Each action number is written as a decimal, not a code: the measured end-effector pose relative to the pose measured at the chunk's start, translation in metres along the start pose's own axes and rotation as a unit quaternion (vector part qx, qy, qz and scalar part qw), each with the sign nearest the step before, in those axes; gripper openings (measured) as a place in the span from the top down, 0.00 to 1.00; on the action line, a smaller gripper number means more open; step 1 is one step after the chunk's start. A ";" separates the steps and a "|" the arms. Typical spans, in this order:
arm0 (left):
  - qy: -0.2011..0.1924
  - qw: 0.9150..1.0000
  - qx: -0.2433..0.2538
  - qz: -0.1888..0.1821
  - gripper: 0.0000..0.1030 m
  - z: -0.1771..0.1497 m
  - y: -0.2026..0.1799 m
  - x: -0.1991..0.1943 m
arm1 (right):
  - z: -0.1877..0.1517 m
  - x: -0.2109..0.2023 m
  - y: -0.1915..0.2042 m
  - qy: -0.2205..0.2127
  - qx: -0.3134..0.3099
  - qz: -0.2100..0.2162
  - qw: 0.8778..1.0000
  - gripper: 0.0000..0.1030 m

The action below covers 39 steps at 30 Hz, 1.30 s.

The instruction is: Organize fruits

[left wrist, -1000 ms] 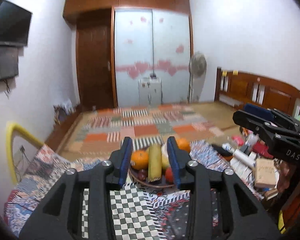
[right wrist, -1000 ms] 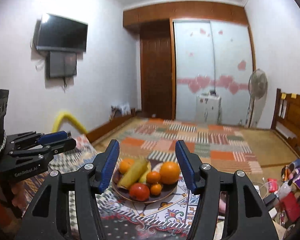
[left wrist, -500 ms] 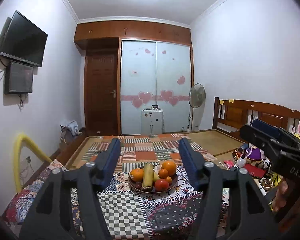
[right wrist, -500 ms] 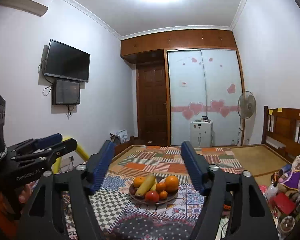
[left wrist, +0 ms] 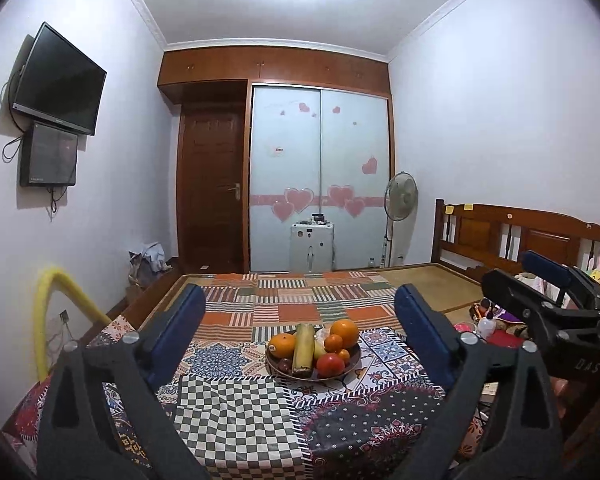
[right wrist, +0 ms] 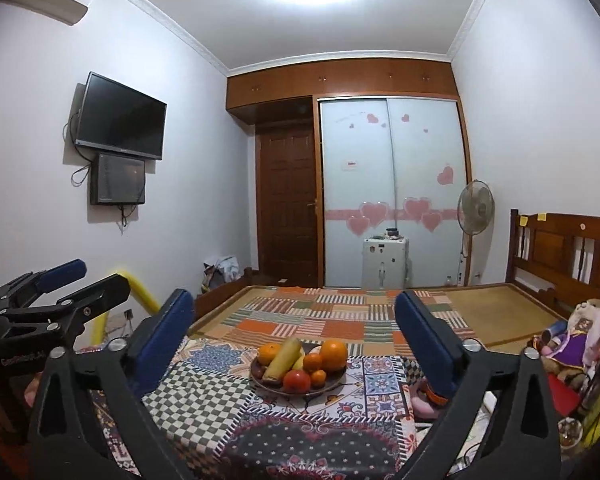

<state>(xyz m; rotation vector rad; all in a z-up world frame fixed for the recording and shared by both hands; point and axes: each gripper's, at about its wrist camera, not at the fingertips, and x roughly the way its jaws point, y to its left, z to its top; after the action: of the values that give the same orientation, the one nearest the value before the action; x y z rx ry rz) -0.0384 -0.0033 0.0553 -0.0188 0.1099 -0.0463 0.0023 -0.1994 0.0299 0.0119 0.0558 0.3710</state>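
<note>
A dark plate [left wrist: 276,364] [right wrist: 256,376] sits on the patterned cloth ahead of both grippers. It holds a banana [left wrist: 303,346] [right wrist: 284,358], a large orange [left wrist: 345,332] [right wrist: 334,354], a second orange [left wrist: 282,344], small mandarins and a red tomato [left wrist: 330,364] [right wrist: 297,380]. My left gripper [left wrist: 299,294] [right wrist: 100,276] is opening, its blue pads wide apart with nothing between them. My right gripper [right wrist: 293,300] [left wrist: 512,276] is opening too and is empty. Both point about level and are well short of the plate.
The cloth lies on a bed with a patchwork quilt [left wrist: 300,292]. A wooden headboard [left wrist: 512,236], soft toys [right wrist: 568,344] and clutter are at the right. A yellow padded tube [left wrist: 56,300] stands at the left. A fan [left wrist: 400,200], white cabinet [left wrist: 311,248] and wardrobe stand behind.
Both grippers have drawn back from the plate, so it looks smaller and farther off. Both pairs of jaws have spread from fairly narrow to wide.
</note>
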 end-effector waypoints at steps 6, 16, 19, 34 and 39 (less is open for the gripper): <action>0.005 1.000 0.005 0.001 0.03 -0.003 -0.005 0.004 | -0.005 -0.002 -0.003 0.005 0.005 -0.004 1.000 0.00; 0.001 1.000 0.006 0.002 0.01 -0.004 -0.008 0.006 | -0.004 -0.005 -0.003 0.005 0.008 -0.006 1.000 0.00; 0.002 1.000 0.007 0.001 0.01 -0.004 -0.009 0.007 | -0.004 -0.005 -0.003 0.005 0.007 -0.006 1.000 0.00; 0.000 1.000 0.007 0.002 0.01 -0.003 -0.007 0.005 | 0.001 -0.007 0.001 0.001 0.005 -0.006 1.000 0.00; -0.001 1.000 0.008 0.002 0.01 -0.003 -0.007 0.005 | 0.002 -0.008 0.002 0.000 0.006 -0.006 1.000 0.00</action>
<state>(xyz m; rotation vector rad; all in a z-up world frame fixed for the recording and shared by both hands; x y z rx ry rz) -0.0341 -0.0106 0.0518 -0.0025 0.1082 -0.0440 -0.0053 -0.2004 0.0320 0.0231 0.0587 0.3595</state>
